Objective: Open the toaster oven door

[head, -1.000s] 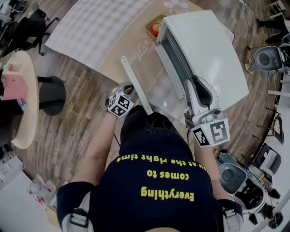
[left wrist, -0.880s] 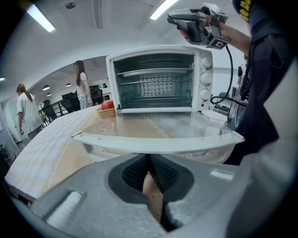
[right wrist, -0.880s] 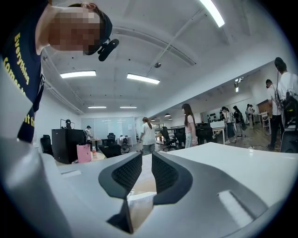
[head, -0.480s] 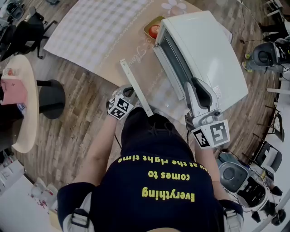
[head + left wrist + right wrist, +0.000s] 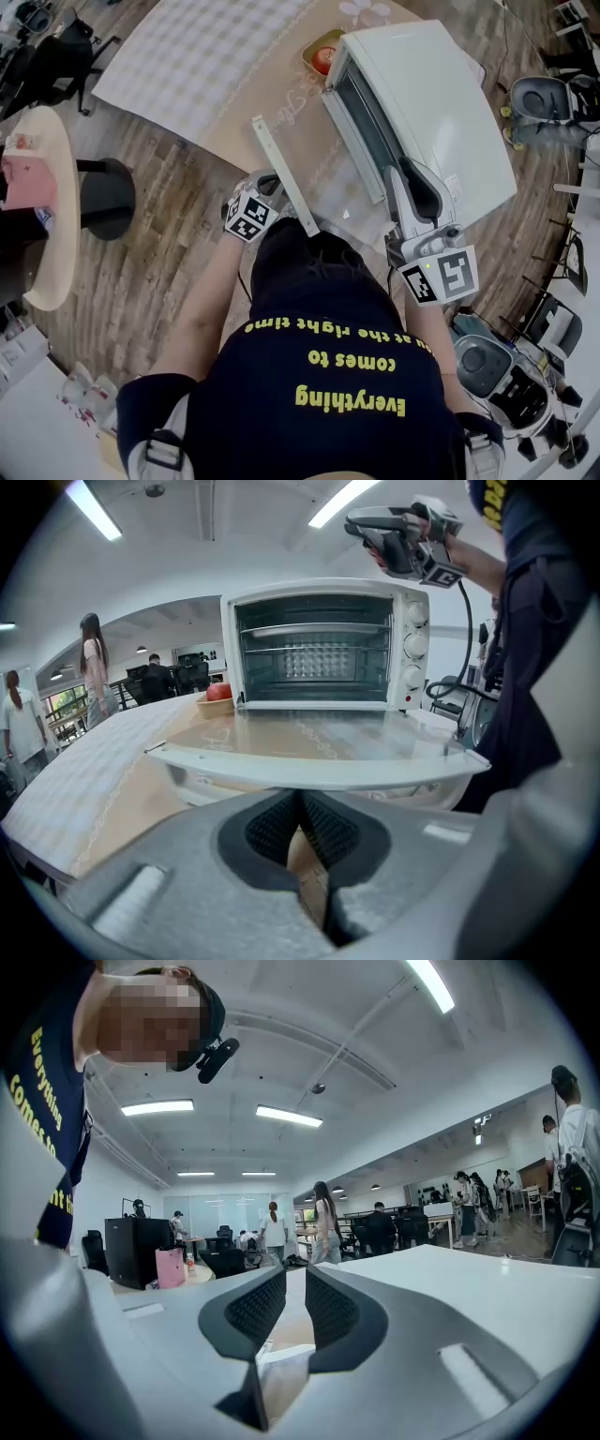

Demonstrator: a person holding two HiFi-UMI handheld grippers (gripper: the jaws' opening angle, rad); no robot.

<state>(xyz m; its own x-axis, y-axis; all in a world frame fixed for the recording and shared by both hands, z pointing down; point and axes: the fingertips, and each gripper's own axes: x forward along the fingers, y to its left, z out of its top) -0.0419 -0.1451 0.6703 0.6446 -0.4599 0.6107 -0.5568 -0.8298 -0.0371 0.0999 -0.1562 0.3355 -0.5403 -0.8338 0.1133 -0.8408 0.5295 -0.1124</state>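
The left gripper (image 5: 300, 810) is sitting with its jaws pressed together and nothing between them, just below and in front of the door handle (image 5: 309, 772). The door (image 5: 309, 731) is already lying flat, so the opening step looks all but finished. The careful way to end it is drawing the gripper clear, low and straight back, without nudging the handle upward. The right gripper (image 5: 284, 1299), jaws slightly apart and empty, is hanging over the top of the toaster oven (image 5: 422, 103). The oven is standing at the table (image 5: 187, 66) edge nearest the person, its door reaching out toward the left gripper.
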